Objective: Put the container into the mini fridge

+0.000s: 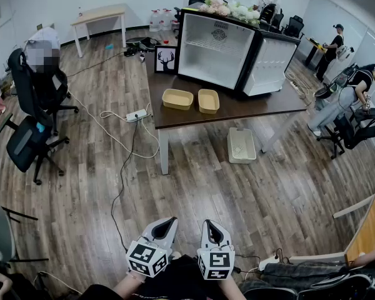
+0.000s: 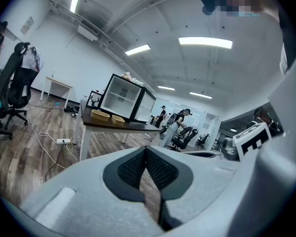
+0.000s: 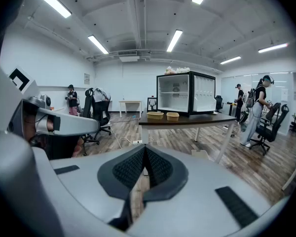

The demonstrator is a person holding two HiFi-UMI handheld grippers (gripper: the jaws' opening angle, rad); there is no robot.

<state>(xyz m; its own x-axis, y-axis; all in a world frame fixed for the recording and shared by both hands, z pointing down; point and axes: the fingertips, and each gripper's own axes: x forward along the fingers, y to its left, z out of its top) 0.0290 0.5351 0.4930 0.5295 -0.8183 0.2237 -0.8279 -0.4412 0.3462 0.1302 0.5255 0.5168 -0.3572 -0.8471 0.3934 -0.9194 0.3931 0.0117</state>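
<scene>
Two tan containers stand on the dark table (image 1: pixel 256 105): one (image 1: pixel 177 99) to the left, one (image 1: pixel 208 100) to the right, both in front of the mini fridge (image 1: pixel 215 50). The fridge's door (image 1: pixel 269 67) hangs wide open and its white inside shows. My left gripper (image 1: pixel 165 229) and right gripper (image 1: pixel 212 231) are held low, near my body, far from the table. Both are shut with nothing between the pads. In the gripper views the table, the containers (image 3: pixel 155 115) (image 2: pixel 100 114) and the fridge (image 3: pixel 185 93) (image 2: pixel 123 97) lie far ahead.
A white basket (image 1: pixel 242 145) sits on the floor under the table, with a power strip (image 1: pixel 135 115) and cables to its left. Black office chairs (image 1: pixel 34 114) stand at the left. People stand at the right (image 1: pixel 356 92). A wooden chair (image 1: pixel 365 230) is near my right.
</scene>
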